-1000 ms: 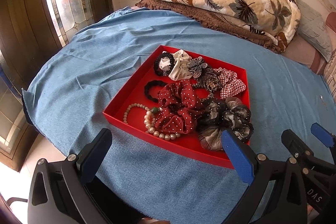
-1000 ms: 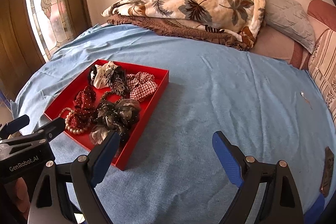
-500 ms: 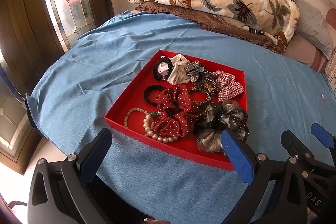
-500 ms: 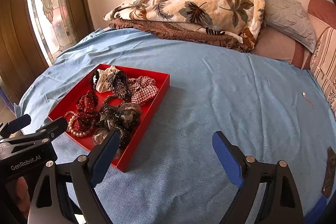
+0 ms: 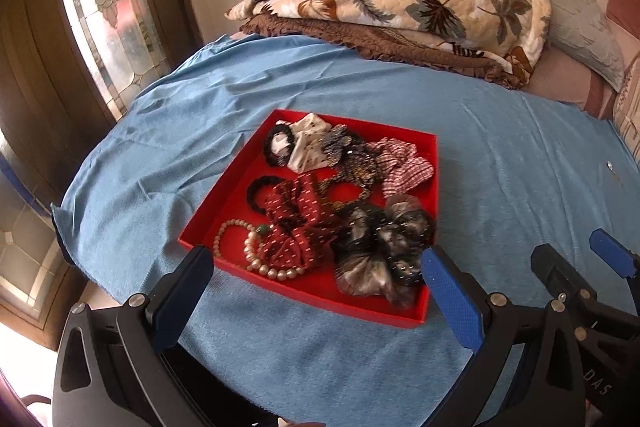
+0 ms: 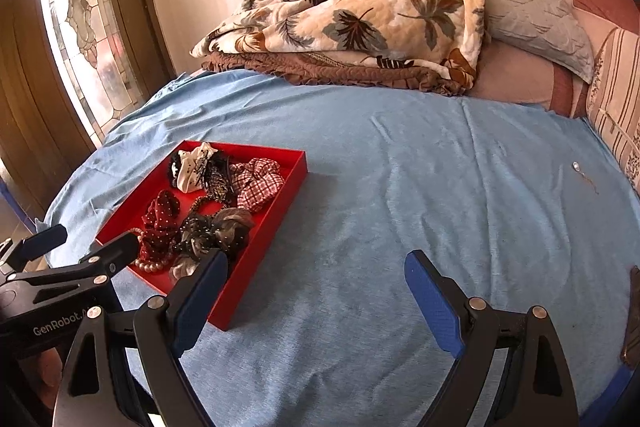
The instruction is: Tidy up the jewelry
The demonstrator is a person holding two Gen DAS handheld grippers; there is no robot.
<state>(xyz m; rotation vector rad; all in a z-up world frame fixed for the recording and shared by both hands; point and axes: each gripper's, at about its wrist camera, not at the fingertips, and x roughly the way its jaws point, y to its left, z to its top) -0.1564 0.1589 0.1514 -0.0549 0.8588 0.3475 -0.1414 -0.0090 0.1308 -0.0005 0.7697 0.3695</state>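
A red tray (image 5: 240, 167) lies on the blue bedsheet and also shows in the right wrist view (image 6: 292, 183). It holds a pearl bracelet (image 5: 256, 259), a red dotted scrunchie (image 5: 300, 223), a dark sheer scrunchie (image 5: 380, 247), a checked scrunchie (image 5: 400, 167), a black hair tie (image 5: 256, 187) and a white scrunchie (image 5: 308, 143). My left gripper (image 5: 316, 295) is open and empty just before the tray's near edge. My right gripper (image 6: 316, 295) is open and empty over the sheet, right of the tray.
A folded leaf-print blanket (image 6: 360, 11) and pillows (image 6: 532, 23) lie at the bed's far side. A stained-glass window (image 5: 100, 7) stands at the left. A small metal item (image 6: 576, 167) lies on the sheet at the right. The bed's edge drops off near left.
Both grippers have drawn back and risen slightly, so the tray looks smaller and farther. Nothing was picked up or let go.
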